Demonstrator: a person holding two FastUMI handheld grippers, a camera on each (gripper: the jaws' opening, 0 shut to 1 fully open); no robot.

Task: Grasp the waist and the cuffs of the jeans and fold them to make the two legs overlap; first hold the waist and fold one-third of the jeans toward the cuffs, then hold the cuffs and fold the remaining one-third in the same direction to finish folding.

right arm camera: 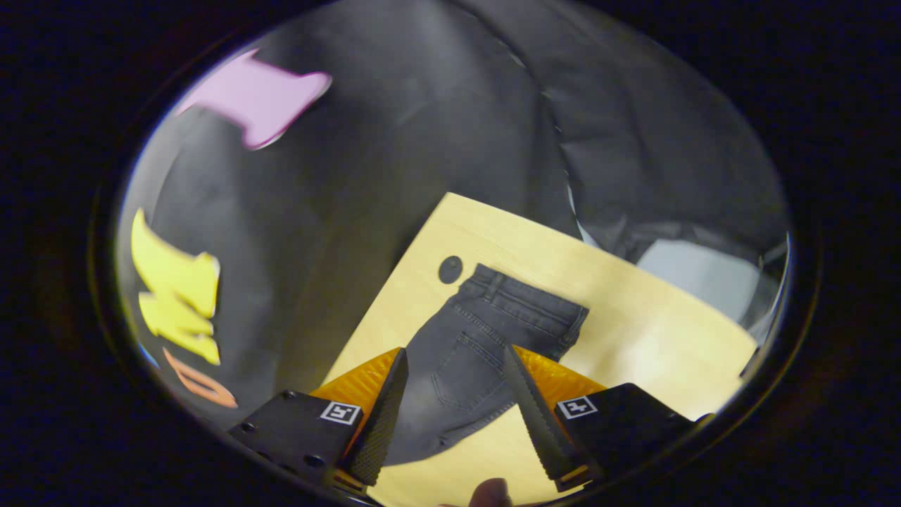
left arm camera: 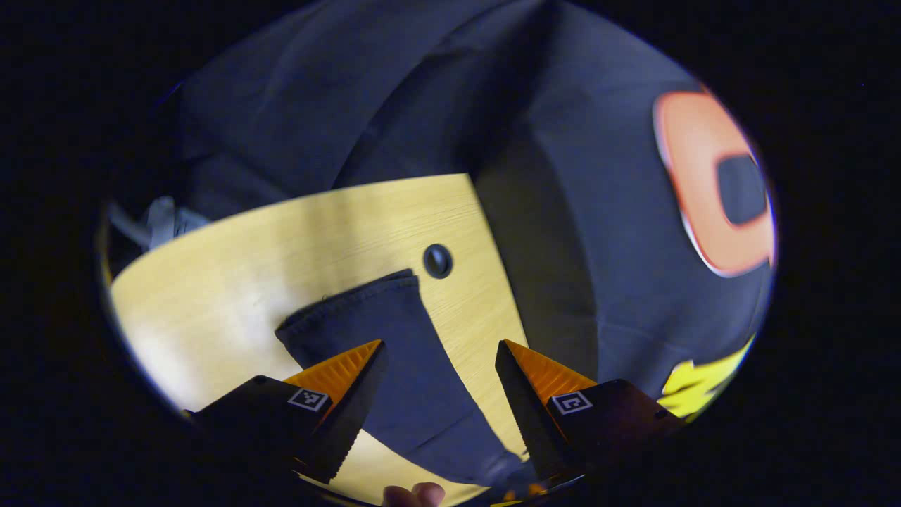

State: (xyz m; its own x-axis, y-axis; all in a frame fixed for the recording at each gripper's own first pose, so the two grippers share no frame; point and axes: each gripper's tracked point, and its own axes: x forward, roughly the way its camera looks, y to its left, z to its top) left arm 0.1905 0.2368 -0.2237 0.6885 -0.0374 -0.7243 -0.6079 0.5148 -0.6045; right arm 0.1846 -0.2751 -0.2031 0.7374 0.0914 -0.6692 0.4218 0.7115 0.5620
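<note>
On the worktop: one pair of dark jeans (right arm camera: 486, 338) lies flat on the pale wood, nothing lifted.
Worktop (left arm camera: 232, 282): one light wooden top, its far edges meeting the black cloth wall; the largest thing in sight.
Jeans, long axis: in the right gripper view the waist (right arm camera: 524, 296) is at the far end, and the seat and back pocket run down toward the camera; in the left gripper view the far end is a cuff (left arm camera: 352, 303), and the leg runs back toward the camera.
Jeans, pointing: waist end lies just beside the round dark hole (right arm camera: 450, 269) in the wood, apart from it; in the left gripper view that same hole sits just beyond the cuff's corner.
Left gripper (left arm camera: 440, 352): its two fingers stand wide apart above the leg, gripping nothing.
Right gripper (right arm camera: 454, 359): its two fingers are spread to either side of the seat, with cloth showing between them and nothing pinched.
Fingertip: a person's fingertip (left arm camera: 415, 494) peeps in at the bottom edge of the left gripper view.
Count: one pair of jeans, two grippers, one hole.
</note>
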